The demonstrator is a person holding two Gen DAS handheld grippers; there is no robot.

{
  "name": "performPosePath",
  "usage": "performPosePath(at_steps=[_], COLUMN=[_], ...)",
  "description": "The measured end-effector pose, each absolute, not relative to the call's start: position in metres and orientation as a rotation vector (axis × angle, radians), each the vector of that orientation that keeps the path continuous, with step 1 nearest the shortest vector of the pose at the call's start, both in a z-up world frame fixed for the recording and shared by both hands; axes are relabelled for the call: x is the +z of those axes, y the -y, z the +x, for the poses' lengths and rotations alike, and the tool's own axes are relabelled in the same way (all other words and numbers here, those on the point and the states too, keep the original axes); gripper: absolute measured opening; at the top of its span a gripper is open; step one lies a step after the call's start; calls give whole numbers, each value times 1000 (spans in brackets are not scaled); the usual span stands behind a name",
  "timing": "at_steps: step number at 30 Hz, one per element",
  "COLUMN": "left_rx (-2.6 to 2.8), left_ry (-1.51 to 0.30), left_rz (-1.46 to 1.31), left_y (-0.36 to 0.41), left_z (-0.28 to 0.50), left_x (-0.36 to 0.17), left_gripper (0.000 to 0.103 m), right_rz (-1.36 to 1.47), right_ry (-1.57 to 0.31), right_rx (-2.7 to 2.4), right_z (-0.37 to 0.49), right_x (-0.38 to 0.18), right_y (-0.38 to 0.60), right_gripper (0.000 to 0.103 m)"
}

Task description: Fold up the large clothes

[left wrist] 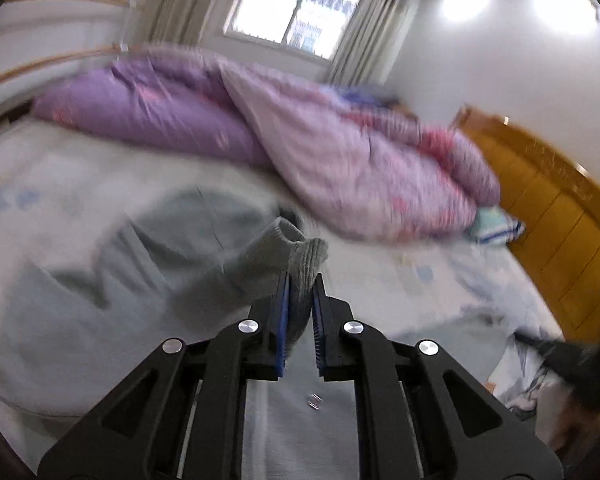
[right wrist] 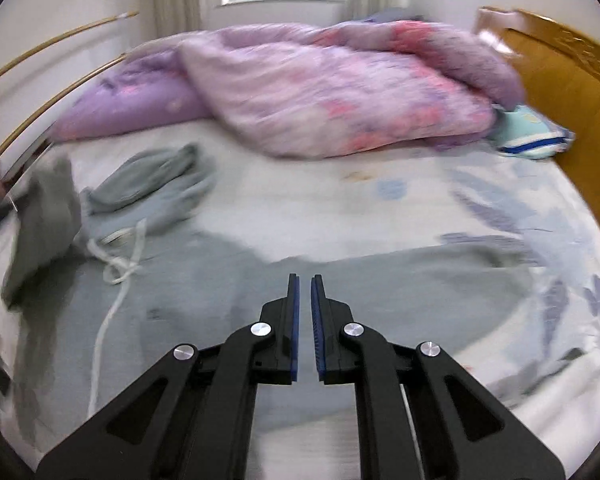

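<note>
A crumpled purple-and-pink floral quilt lies at 12 o'clock on the pale floral bedsheet; the orange wooden headboard stands at 2 o'clock.

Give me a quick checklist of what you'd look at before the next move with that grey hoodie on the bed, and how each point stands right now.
1. Left tongs grip the garment: ok; the grey ribbed cuff is pinched between the blue pads.
2. Right tongs free for a new grab: ok; nearly shut, nothing between them.
3. Grey hoodie lying flat: not ok; its hood is bunched up.
4. White drawstring tucked away: not ok; it trails loose across the fabric.
5. Room on the bedsheet to fold: ok; the purple quilt is piled at the far side.
6. Second sleeve laid out: cannot tell; the picture is blurred.
</note>
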State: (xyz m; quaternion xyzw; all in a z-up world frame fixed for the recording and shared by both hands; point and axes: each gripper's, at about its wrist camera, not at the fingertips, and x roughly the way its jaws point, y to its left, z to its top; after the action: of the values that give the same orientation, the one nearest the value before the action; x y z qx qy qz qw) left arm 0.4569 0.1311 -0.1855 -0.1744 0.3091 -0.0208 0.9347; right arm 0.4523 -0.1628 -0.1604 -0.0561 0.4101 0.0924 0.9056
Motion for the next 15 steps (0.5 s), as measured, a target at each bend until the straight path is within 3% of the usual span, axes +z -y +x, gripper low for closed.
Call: performPosePath(at_steps=[5, 11, 15], left_rx=[-51, -49, -93], left_ry=[-751, -835, -800], left_rz=[-297, -219, -164], left_y=[-82, -59, -48], left_z=[464, 463, 450], left_x=[-246, -290, -293], left_gripper=[11, 11, 11], right_rz=[-38, 297, 415], right_ry=[-895, -945, -959], right_rx=[73, 42, -68], right_z=[473, 504, 534], right_x=[-168, -159, -150], right_y=[224, 298, 336], right_gripper=[8, 8, 24])
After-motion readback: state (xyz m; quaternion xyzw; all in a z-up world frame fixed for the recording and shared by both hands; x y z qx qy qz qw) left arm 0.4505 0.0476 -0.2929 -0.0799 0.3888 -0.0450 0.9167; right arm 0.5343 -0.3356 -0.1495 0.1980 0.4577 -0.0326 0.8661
